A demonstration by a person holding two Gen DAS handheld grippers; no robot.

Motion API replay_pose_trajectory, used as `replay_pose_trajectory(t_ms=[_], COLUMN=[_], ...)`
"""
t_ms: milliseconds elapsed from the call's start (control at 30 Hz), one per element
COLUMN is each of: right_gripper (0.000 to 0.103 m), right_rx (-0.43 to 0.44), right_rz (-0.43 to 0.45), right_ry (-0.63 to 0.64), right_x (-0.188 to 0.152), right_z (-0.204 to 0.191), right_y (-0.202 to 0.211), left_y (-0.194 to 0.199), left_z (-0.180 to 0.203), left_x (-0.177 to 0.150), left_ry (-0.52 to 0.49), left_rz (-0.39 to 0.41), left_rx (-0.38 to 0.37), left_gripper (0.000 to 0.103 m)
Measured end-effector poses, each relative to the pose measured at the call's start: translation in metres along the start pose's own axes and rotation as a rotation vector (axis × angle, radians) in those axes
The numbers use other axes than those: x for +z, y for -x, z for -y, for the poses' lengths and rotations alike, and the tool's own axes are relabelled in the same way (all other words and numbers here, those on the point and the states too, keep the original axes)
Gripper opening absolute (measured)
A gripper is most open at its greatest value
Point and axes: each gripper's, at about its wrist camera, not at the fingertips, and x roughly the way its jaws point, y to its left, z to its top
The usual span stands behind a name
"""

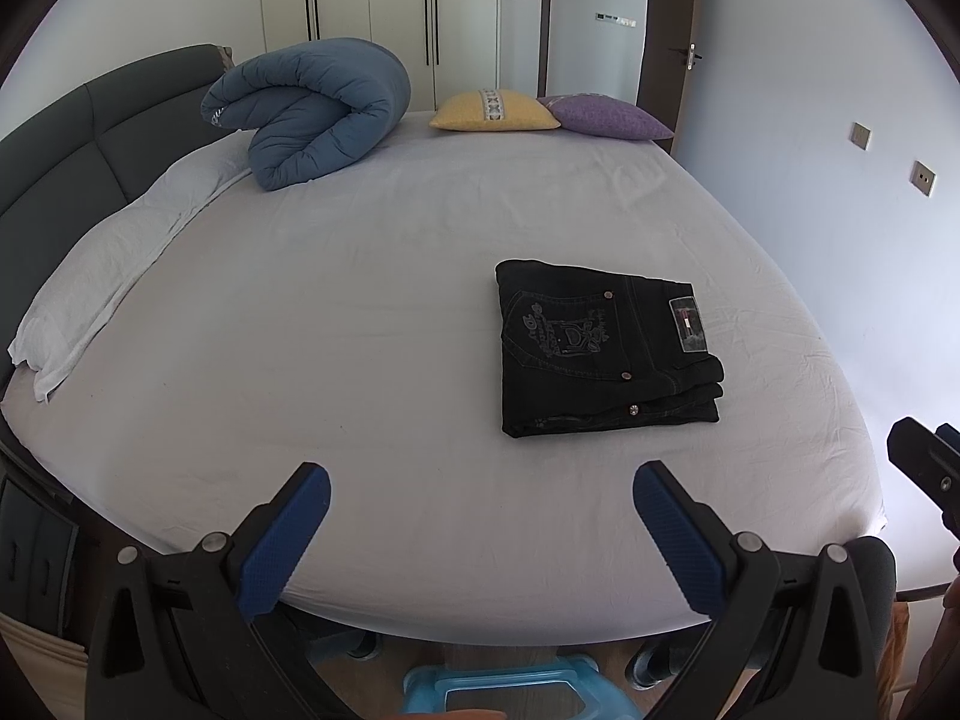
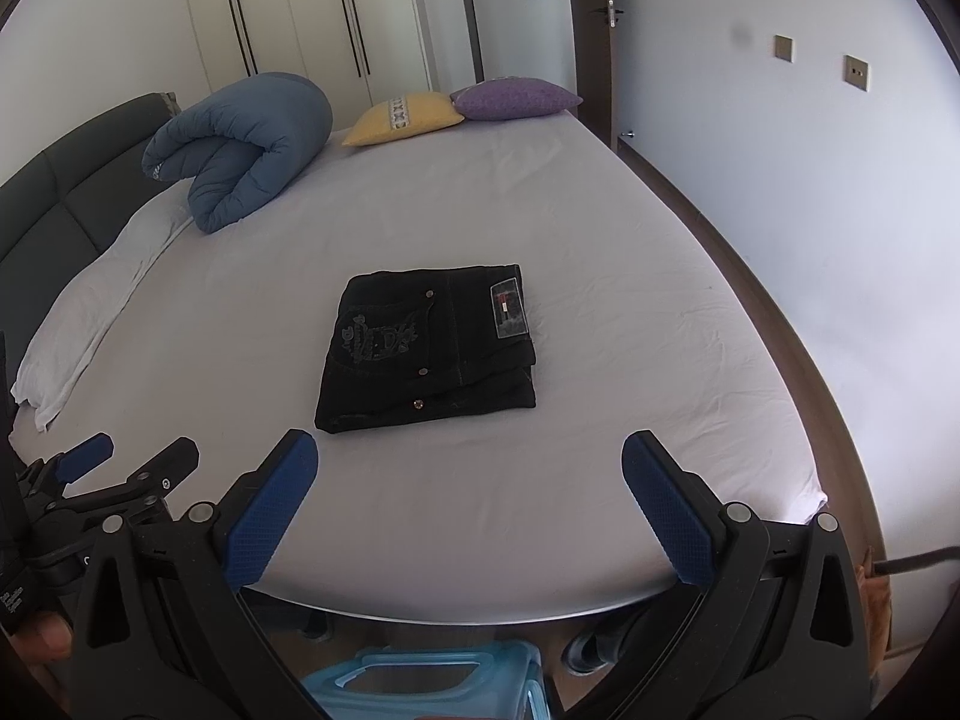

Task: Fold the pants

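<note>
Black pants (image 1: 606, 354) lie folded into a compact rectangle on the white bed sheet (image 1: 360, 360), back pocket embroidery and a waist label facing up. In the right wrist view the same pants (image 2: 429, 348) sit straight ahead. My left gripper (image 1: 480, 483) hovers open near the bed's front edge, to the left of and nearer than the pants, holding nothing. My right gripper (image 2: 468, 453) is open too, just short of the bundle, apart from it. Each gripper shows at the side of the other's view: the right one (image 1: 924, 462) and the left one (image 2: 126, 459).
A rolled blue duvet (image 1: 312, 114) sits at the far left by the grey headboard (image 1: 72, 150). Yellow (image 1: 495, 111) and purple (image 1: 606, 117) cushions lie at the far edge. A white pillow (image 1: 114, 264) lies left. A blue plastic stool (image 1: 498, 690) stands below the bed's front edge.
</note>
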Motion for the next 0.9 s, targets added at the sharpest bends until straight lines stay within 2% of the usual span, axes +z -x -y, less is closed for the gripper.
replay_pose_trajectory(t_ms=[900], right_gripper=[0.103], right_rx=[0.008], right_rz=[-0.017], right_ry=[0.0], right_x=[-0.004], right_z=[0.005], right_y=[-0.0044], left_y=[-0.0028], left_z=[0.0028], left_x=[-0.0039], left_ry=[-0.017], left_rz=[0.005], left_rx=[0.013], left_gripper=[0.103])
